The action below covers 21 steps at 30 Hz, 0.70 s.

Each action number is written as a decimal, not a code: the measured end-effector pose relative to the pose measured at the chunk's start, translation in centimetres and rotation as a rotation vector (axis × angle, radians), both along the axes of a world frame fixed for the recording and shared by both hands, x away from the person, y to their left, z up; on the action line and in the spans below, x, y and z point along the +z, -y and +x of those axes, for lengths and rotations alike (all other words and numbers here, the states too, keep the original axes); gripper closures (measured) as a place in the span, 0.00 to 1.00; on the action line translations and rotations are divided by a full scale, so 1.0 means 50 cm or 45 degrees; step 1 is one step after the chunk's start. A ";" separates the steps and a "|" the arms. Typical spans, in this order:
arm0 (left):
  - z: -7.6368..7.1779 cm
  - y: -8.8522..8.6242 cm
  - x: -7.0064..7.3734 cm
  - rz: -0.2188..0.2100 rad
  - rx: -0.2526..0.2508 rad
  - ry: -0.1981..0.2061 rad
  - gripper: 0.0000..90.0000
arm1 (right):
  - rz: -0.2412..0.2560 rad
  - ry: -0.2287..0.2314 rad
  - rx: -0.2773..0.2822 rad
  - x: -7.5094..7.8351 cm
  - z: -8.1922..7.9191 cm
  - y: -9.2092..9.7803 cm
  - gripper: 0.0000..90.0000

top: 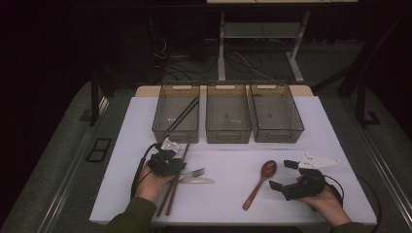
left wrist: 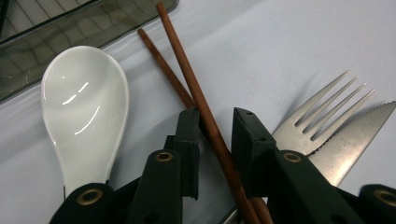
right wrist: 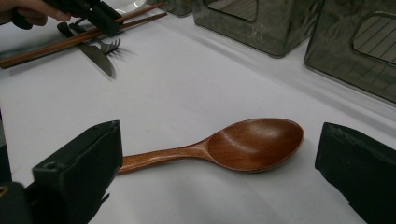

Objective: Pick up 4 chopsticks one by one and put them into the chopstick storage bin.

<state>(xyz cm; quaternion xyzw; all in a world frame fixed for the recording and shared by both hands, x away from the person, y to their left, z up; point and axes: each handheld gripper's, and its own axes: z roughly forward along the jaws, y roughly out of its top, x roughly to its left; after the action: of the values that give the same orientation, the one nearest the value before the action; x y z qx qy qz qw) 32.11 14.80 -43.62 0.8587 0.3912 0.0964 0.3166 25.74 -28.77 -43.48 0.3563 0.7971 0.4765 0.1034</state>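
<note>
Your left gripper (top: 167,162): it sits low over the pair of brown wooden chopsticks (left wrist: 187,88), near the left side of the white worktop (top: 228,194).
Left fingers (left wrist: 187,149): they stand a little apart, one on each side of the upper chopstick. They are not squeezing it.
Chopsticks: they lie on the worktop, crossed over each other, with their far tips close to the left see-through grey plastic bin (top: 176,112).
White shiny china spoon (left wrist: 84,112): it lies just beside your left gripper, bowl up.
Silver metal fork (left wrist: 322,112): it lies on the other side of the chopsticks, touching the silver metal knife (left wrist: 359,133).
Your right gripper (top: 287,174): it is low at the right side of the worktop.
Right fingers (right wrist: 79,168): they are wide open and hold nothing.
Brown wooden spoon (right wrist: 243,144): it lies flat between your right fingers, bowl up.
Other two grey bins (top: 228,114): they stand in a row at the back with the left bin.
</note>
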 end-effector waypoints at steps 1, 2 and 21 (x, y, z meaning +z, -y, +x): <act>0.000 0.001 0.000 -0.002 -0.002 -0.001 0.82 | 0.000 -0.001 -0.001 0.000 0.000 0.000 0.01; 0.000 0.001 0.000 0.001 -0.008 0.000 0.83 | 0.001 0.000 -0.001 0.000 0.000 0.000 0.01; -0.001 0.005 0.004 0.026 -0.070 0.003 0.91 | 0.002 0.000 0.000 0.000 0.000 0.000 0.01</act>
<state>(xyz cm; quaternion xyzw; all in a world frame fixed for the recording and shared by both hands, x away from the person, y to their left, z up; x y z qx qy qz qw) 32.08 14.55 -43.43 0.8722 0.3663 0.0926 0.3106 25.74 -28.79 -43.47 0.3564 0.7967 0.4770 0.1032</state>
